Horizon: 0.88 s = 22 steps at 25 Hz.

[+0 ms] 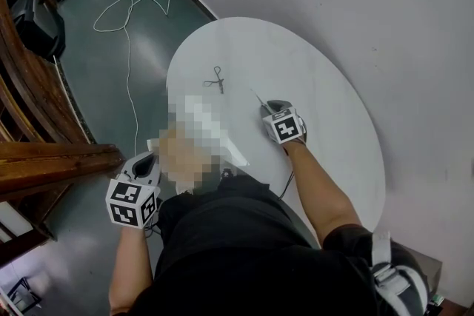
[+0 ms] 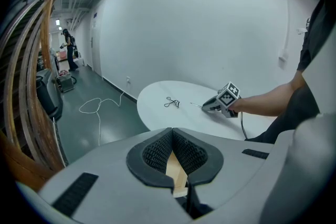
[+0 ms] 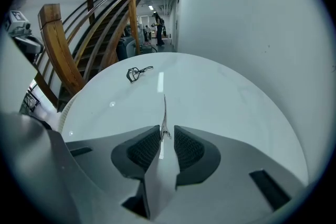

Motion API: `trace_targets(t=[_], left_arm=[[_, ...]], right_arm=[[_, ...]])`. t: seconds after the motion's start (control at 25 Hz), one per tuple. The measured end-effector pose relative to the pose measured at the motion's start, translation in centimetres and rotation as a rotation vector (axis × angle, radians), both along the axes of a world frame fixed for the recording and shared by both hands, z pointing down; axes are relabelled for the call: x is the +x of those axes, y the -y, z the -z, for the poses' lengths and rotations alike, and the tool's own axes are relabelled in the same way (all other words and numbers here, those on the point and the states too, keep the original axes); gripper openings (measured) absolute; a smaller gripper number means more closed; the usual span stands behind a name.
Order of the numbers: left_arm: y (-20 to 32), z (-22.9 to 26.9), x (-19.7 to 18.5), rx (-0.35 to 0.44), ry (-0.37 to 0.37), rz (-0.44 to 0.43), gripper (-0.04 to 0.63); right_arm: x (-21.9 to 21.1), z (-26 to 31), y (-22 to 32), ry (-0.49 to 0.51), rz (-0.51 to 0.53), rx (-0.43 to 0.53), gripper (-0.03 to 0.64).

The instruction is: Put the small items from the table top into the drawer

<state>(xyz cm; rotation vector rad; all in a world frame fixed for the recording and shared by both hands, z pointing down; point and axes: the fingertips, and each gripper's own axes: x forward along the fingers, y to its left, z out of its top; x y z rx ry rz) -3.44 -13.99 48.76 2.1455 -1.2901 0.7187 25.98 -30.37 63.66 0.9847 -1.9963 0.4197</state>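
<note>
On the white oval table (image 1: 326,107) lies a wire eyelash curler (image 1: 215,79), also seen in the right gripper view (image 3: 136,73). A thin metal tool (image 3: 164,110) lies on the table, pointing away from my right gripper (image 3: 167,131). Its near end sits between the jaws, which stand a narrow gap apart. In the head view that gripper (image 1: 268,107) rests on the table with the tool (image 1: 258,100) ahead of it. My left gripper (image 1: 146,161) hangs off the table's left side. Its jaws (image 2: 172,136) are shut on a light wooden strip (image 2: 175,168).
Curved wooden railings (image 1: 29,107) stand at the left over a green floor with a white cable (image 1: 127,48). A white wall (image 1: 355,4) runs behind the table. A white panel (image 1: 235,150) shows at the table's near edge, partly behind the mosaic patch.
</note>
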Motion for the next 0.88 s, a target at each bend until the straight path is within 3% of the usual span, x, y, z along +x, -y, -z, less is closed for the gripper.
trace_targets(t=[0.44,0.88], left_arm=[[1.1,0.9,-1.4,0.041,-0.008,0.01,0.015],[0.3,1.2,-2.6,0.06,-0.019,-0.052,0.015]], right_arm=[[0.4,-0.5,-0.2,0.048,-0.08,-0.1,0.057],[-1.4,1.3,-2.3,0.165,-0.179,-0.082,0.055]])
